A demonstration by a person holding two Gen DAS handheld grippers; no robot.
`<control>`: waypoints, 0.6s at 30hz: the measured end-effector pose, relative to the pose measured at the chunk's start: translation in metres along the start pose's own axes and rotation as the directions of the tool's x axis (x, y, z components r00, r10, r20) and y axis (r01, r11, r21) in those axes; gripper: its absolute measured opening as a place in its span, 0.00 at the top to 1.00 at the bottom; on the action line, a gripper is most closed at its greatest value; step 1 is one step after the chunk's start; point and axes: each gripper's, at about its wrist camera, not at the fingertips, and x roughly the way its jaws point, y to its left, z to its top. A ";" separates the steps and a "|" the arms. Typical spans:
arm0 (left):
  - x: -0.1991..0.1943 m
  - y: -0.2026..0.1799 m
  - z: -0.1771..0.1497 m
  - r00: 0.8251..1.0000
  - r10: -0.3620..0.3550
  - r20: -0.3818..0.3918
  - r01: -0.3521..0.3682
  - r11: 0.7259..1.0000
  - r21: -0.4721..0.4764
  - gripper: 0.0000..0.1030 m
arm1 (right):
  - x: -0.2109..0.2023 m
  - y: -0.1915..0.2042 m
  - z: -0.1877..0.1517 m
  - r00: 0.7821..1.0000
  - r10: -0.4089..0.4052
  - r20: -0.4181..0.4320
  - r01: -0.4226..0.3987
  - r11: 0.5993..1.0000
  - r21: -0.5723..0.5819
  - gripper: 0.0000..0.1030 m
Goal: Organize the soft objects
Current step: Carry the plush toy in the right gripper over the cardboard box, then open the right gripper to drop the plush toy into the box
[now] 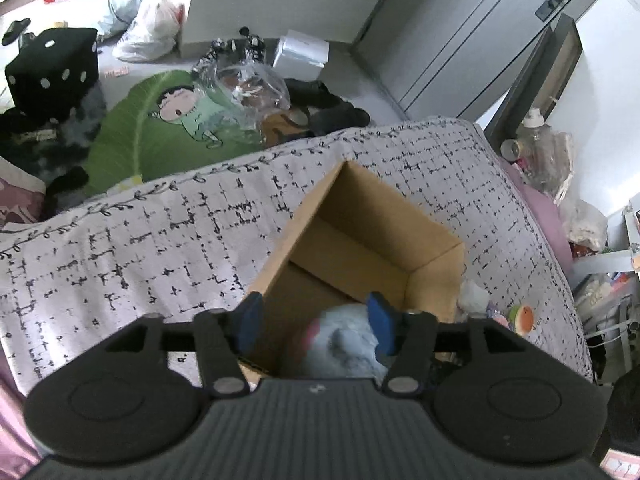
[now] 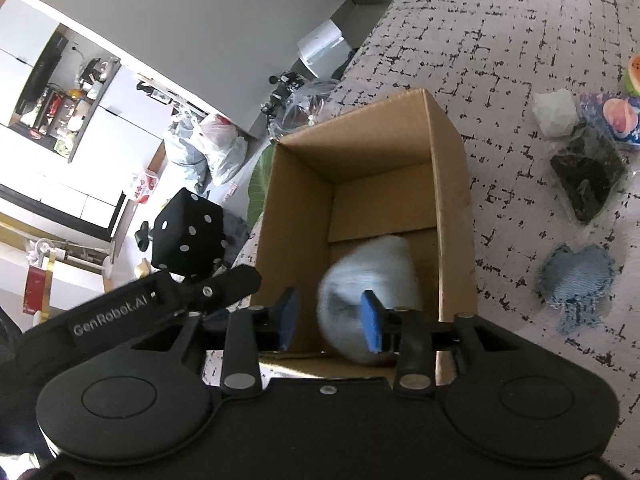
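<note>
An open cardboard box (image 1: 380, 216) (image 2: 444, 184) stands on a bed cover with a black-and-white pattern. Inside it lies a pale blue plush toy (image 1: 344, 348) (image 2: 372, 276) with a pink patch, blurred in the right wrist view. My left gripper (image 1: 316, 324) is over the box's near rim, jaws apart, and its blue pads do not press on the plush below them. My right gripper (image 2: 329, 322) hangs over the same rim, jaws apart, with the plush behind and below its pads. The left gripper's black body (image 2: 180, 300) shows at the left of the right wrist view.
To the right of the box on the bed cover (image 2: 520, 40) lie a denim heart (image 2: 576, 280), a dark wrapped bundle (image 2: 588, 176), a white lump (image 2: 554, 114) and a fruit-print toy (image 2: 620, 118). A black dice cushion (image 1: 56, 68) and bags crowd the floor beyond the bed.
</note>
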 end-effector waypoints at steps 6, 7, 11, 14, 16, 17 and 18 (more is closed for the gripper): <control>-0.013 -0.002 -0.005 1.000 0.006 0.009 -0.006 1.000 -0.014 0.26 | -0.020 -0.007 -0.002 0.999 -0.008 0.043 0.008 1.000 -0.003 0.55; -0.015 -0.003 -0.007 1.000 0.010 0.011 -0.010 1.000 -0.008 0.22 | -0.025 -0.009 -0.004 0.998 -0.012 0.054 0.013 1.000 -0.010 0.53; -0.025 -0.009 -0.015 1.000 0.015 0.026 -0.015 1.000 0.008 0.18 | -0.041 -0.015 -0.007 0.996 -0.029 0.089 0.033 0.999 -0.035 0.43; -0.030 -0.014 -0.021 1.000 0.003 0.024 -0.003 1.000 0.023 0.17 | -0.050 -0.021 -0.008 0.993 -0.052 0.102 0.058 0.997 -0.047 0.40; -0.035 -0.017 -0.026 1.000 -0.002 0.027 0.002 1.000 0.022 0.12 | -0.058 -0.026 -0.011 0.992 -0.058 0.114 0.064 0.997 -0.051 0.35; -0.037 -0.019 -0.028 1.000 -0.001 0.031 0.000 1.000 0.025 0.11 | -0.062 -0.027 -0.012 0.991 -0.061 0.121 0.068 0.996 -0.054 0.32; -0.040 -0.021 -0.030 0.999 0.001 0.036 -0.002 1.000 0.028 0.10 | -0.065 -0.028 -0.013 0.990 -0.064 0.129 0.072 0.996 -0.058 0.28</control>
